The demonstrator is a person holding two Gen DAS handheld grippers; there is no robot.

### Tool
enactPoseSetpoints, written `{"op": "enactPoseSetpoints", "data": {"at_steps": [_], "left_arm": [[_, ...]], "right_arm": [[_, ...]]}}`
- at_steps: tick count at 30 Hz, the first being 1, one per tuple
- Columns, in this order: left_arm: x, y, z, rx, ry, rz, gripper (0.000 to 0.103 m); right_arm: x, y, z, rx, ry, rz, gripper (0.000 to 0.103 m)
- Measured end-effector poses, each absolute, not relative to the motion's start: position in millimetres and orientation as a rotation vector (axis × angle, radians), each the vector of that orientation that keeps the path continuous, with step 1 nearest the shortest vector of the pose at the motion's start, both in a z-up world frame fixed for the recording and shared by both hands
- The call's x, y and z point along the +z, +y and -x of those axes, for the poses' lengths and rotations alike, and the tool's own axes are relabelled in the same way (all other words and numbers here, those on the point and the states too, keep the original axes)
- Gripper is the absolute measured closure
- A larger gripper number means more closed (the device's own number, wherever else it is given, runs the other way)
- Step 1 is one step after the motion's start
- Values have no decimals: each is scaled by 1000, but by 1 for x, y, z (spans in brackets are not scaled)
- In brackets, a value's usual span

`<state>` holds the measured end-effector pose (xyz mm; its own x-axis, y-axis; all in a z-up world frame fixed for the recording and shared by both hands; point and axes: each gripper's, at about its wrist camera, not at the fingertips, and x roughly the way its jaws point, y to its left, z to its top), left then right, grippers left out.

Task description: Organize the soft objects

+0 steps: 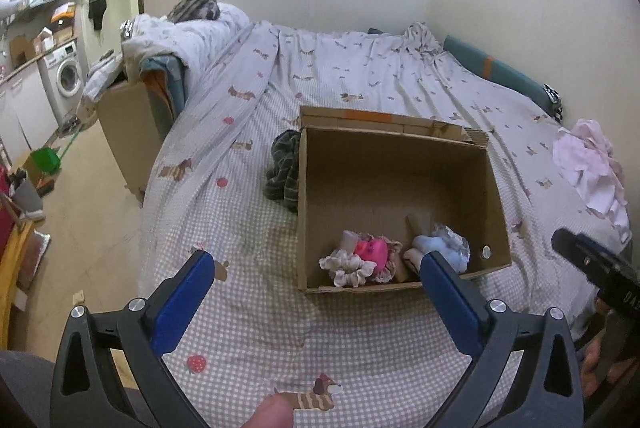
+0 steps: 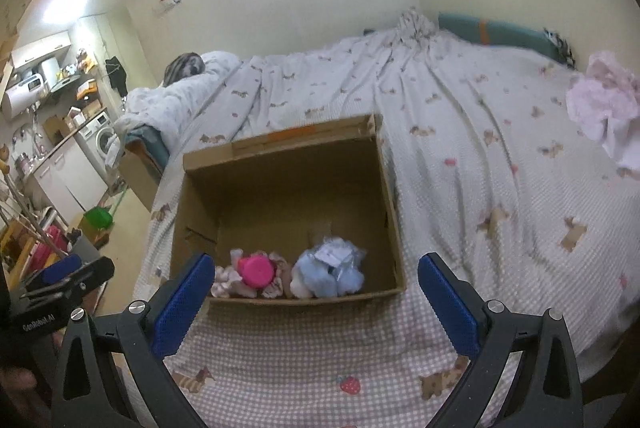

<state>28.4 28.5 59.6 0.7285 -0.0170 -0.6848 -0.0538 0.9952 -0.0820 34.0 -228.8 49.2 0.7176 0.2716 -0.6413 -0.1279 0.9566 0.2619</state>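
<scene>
Soft toys sit inside the cardboard box (image 1: pixel 400 163) on the bed (image 1: pixel 360 75), against the box's near wall — a frilly doll with a pink middle (image 1: pixel 368 254) on the left and a pale blue plush (image 1: pixel 444 246) just beside it on the right. Outside the box, touching its left wall, lies a dark striped cloth (image 1: pixel 285 169). Far to the right, near the bed's right edge, a pink garment (image 1: pixel 588 171) lies crumpled, well apart from the box. Both tools hover over the near edge of the bed: the left gripper (image 1: pixel 316 268) with its blue pads spread wide and nothing between them, the right gripper (image 2: pixel 316 270) likewise wide apart and empty.
</scene>
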Motion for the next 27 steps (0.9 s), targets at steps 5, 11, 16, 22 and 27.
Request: {"op": "enactPoseSetpoints", "data": {"at_steps": [5,11,16,22,27], "left_arm": [[51,24,-34,14,778,95,1],[45,17,-38,9,803,77,1],[43,20,-39,13,813,91,1],[42,21,-38,5,815,105,1],[42,20,-37,0,812,98,1]], "right_arm": [[34,-233,-43,195,788,-223,0],[30,-233,-47,188,793,-223,0],[29,-230,-47,193,792,-201,0],[28,-228,-46,189,796,-188,0],[29,-227,-45,184,794,-183,0]]}}
